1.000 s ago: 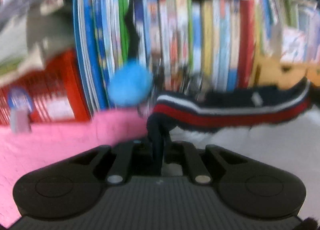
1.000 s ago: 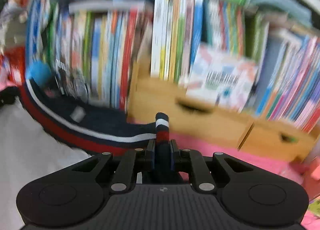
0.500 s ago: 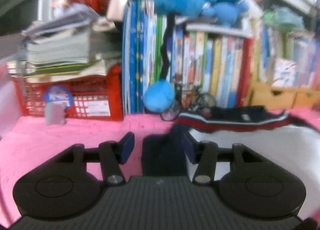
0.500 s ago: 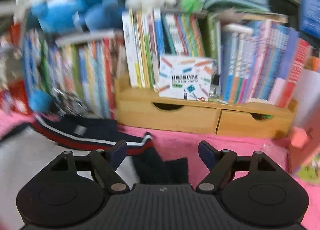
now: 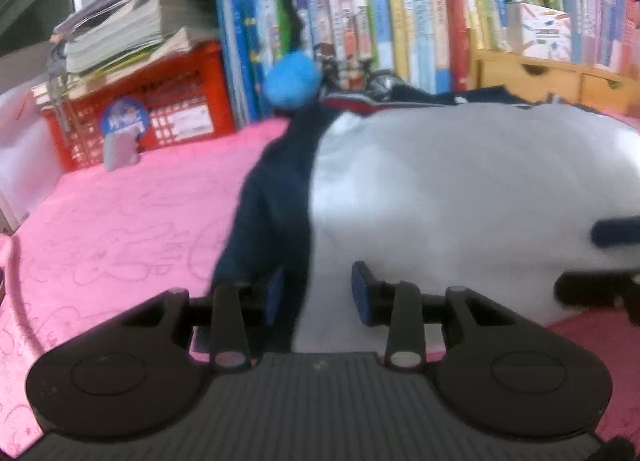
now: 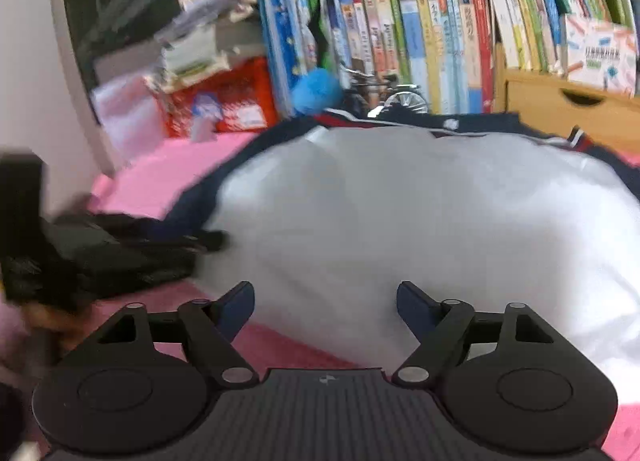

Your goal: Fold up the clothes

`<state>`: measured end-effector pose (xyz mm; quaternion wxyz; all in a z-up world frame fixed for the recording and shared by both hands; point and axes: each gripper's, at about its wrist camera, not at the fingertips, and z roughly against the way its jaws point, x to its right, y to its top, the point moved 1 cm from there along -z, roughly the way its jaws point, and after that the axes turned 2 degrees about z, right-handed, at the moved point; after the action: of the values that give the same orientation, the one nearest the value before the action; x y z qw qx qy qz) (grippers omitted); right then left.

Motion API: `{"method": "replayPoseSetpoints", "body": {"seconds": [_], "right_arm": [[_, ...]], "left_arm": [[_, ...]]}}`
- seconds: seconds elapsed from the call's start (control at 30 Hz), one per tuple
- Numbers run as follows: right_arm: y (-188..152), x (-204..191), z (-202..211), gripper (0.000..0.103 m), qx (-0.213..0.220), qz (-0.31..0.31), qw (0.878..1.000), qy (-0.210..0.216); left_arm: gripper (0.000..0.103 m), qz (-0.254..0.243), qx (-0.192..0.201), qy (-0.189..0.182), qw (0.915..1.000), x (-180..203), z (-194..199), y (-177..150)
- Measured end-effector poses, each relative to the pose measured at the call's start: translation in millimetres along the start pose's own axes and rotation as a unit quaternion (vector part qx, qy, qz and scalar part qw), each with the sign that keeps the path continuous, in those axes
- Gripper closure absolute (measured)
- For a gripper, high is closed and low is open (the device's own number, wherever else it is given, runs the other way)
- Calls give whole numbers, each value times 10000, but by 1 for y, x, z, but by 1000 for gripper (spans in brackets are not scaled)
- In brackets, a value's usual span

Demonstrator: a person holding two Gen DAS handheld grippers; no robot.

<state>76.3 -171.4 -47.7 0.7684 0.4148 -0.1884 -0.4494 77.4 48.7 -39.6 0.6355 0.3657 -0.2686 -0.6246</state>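
Pink bedspread [image 5: 120, 221], red crate [image 5: 160, 101] under stacked papers [image 5: 120, 37]

Both wrist views look low and close across the white garment [image 5: 460, 189] toward the bookshelf [image 6: 420, 33].

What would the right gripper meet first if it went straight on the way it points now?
Most likely the white body of the garment: the right gripper is open and aimed down at it, with nothing between. Depth is hard to judge in this blurred view.
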Motion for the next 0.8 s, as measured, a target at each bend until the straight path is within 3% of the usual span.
{"method": "replayPoseSetpoints", "body": {"seconds": [0.1,0.2,0.27,0.33,0.37,0.43,0.5,0.6,0.7,0.8], "right_arm": [[-11,28,7,37,-81,-81,9990,-436],[-25,76,29,38,-175,-84,9882,-1517],[-35,116,47,39,-148,-249,9796,-1988],[-44,149,64,26,-188,-413,9654,-2567],[-48,164,72,22,-202,-567,9617,-2673],[-53,184,85,24,-231,-1048,9607,-2560],[-49,176,94,37,-124,-996,9535,-2842],[-41,134,100,40,138,-106,9530,-3025],[-35,74,91,40,311,991,9616,-2541],[-38,14,74,41,303,2212,9552,-1942]], "left_arm": [[66,-57,16,56,10000,-6,-2,-1],[66,-36,16,18,10000,-10,-3,-1],[66,-17,16,4,10000,-10,-3,-3],[66,-40,19,19,10000,-9,-3,-3],[66,-54,20,28,10000,-8,-3,-3],[66,-82,23,46,10000,-7,-3,-3],[66,-110,26,64,9999,-7,-3,-3],[66,-159,33,97,9998,-5,-3,-3],[66,-215,42,139,9997,-3,-3,-4],[66,-257,49,171,9995,-1,-2,-4]]}}
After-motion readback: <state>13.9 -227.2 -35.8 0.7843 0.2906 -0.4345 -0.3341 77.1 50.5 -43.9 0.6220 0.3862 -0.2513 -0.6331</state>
